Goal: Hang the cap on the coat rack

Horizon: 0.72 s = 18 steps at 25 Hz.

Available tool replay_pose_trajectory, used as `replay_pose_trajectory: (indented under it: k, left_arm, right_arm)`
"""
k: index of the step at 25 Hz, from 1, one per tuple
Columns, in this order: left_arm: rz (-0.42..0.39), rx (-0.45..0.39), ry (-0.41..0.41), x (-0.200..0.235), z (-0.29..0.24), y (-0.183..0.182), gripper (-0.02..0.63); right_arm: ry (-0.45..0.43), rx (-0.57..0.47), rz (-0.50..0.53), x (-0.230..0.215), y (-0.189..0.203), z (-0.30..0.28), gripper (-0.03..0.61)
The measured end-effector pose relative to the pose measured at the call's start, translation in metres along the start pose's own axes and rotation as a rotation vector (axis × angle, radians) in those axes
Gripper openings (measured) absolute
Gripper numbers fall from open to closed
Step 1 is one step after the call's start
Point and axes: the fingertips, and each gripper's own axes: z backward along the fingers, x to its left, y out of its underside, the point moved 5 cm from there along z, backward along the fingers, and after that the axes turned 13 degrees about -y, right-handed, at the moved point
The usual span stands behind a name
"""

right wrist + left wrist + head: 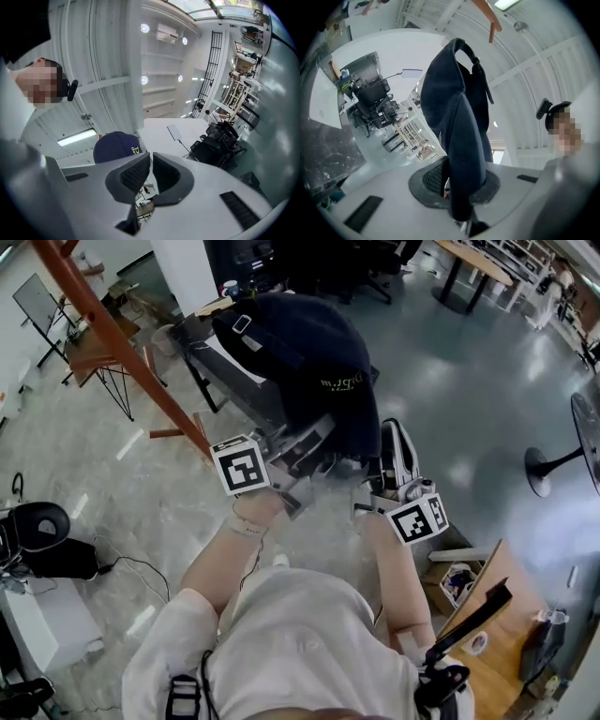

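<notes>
A dark navy cap [309, 371] with small pale lettering is held up in front of me, with my left gripper [300, 451] shut on its brim. In the left gripper view the cap [454, 108] rises from the left gripper [457, 180], its strap end uppermost. The coat rack [122, 343], a slanted reddish-brown wooden post with short pegs, stands to the cap's left; one peg [490, 18] shows above the cap. My right gripper [398, 460] is just right of the cap, shut and empty. From the right gripper [151, 164] the cap's crown [115, 145] shows to the left.
A dark desk [211, 357] stands behind the cap. A pedestal fan [562, 460] is at the right, a cardboard box [455, 582] and a wooden tabletop [506, 634] at the lower right. A black chair [37, 531] and cables lie at the left.
</notes>
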Motion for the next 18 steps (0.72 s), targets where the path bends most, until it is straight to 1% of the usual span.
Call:
replay_pose_trajectory:
  k: [2,5,6,8,11,14,16,18]
  left_arm:
    - [-0.056,-0.022,-0.003,-0.008,0.001,-0.016,0.044]
    - [-0.117,-0.046,-0.003,-0.029,0.004,-0.018,0.044]
    - [-0.122,-0.055,0.001,-0.036,0.005,-0.020,0.044]
    - [-0.097,-0.070,0.016,-0.047,0.010,-0.033,0.044]
    - [-0.069,-0.087,0.040,-0.054,0.018,-0.085,0.044]
    - [-0.098,-0.076,0.057,-0.064,0.022,-0.128,0.044]
    - [-0.125,-0.061,0.072,-0.076,0.021,-0.143,0.044]
    - [-0.133,-0.044,0.095,-0.092,0.020,-0.155,0.044]
  right_arm:
    - [-0.055,-0.002,0.017,0.007,-0.005,-0.018,0.035]
    - [-0.128,-0.020,0.034,0.021,-0.014,-0.022,0.035]
    - [-0.157,-0.023,0.041,0.029,-0.017,-0.025,0.035]
    - [-0.209,-0.029,0.054,0.044,-0.023,-0.042,0.035]
    - [-0.267,-0.033,0.072,0.065,-0.029,-0.095,0.035]
    - [-0.315,-0.045,0.074,0.080,-0.036,-0.136,0.035]
    - [-0.347,-0.058,0.076,0.090,-0.045,-0.149,0.035]
    - [-0.374,-0.074,0.096,0.103,-0.057,-0.158,0.035]
